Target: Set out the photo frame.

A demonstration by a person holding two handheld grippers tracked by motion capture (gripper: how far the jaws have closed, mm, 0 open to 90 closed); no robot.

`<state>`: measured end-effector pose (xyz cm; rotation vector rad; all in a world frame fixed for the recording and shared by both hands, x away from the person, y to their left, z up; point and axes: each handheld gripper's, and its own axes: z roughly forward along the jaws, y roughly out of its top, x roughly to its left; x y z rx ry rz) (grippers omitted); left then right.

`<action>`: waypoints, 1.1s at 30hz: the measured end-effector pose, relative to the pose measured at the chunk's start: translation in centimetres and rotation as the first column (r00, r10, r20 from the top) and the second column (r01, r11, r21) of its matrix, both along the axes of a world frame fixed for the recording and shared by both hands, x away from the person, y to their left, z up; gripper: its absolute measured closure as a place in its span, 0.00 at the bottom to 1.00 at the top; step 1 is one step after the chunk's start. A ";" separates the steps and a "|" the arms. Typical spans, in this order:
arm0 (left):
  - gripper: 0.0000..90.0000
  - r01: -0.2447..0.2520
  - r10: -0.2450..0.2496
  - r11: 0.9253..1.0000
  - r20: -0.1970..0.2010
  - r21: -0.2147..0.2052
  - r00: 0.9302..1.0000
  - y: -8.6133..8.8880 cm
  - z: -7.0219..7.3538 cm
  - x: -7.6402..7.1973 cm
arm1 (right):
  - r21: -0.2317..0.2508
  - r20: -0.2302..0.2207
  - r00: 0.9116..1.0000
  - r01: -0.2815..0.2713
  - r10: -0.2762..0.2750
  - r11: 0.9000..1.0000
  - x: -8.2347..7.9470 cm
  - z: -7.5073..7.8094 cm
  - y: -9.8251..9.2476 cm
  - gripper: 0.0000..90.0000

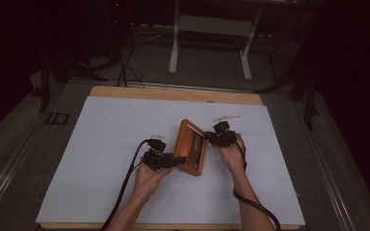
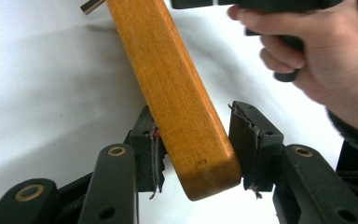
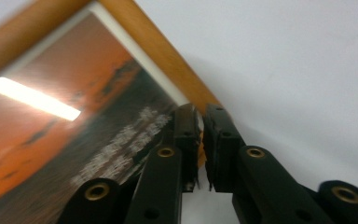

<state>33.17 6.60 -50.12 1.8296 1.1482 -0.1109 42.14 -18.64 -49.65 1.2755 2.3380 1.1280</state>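
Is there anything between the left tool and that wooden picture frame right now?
Nothing visible. The picture frame already sits between the left tool's jaws: one pad touches its side, the other stands just off it. The right tool pinches the frame's opposite edge.

No legible text or labels

frame (image 1: 191,146) on table (image 1: 106,144) | left gripper (image 1: 177,160) left | right gripper (image 1: 206,138) right
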 end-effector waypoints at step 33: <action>0.77 0.129 -0.188 0.961 0.240 0.244 0.953 -6.2 3.3 -2.0 | 0.020 0.261 0.964 -0.050 0.043 0.999 -6.6 9.4 -4.3 1.00</action>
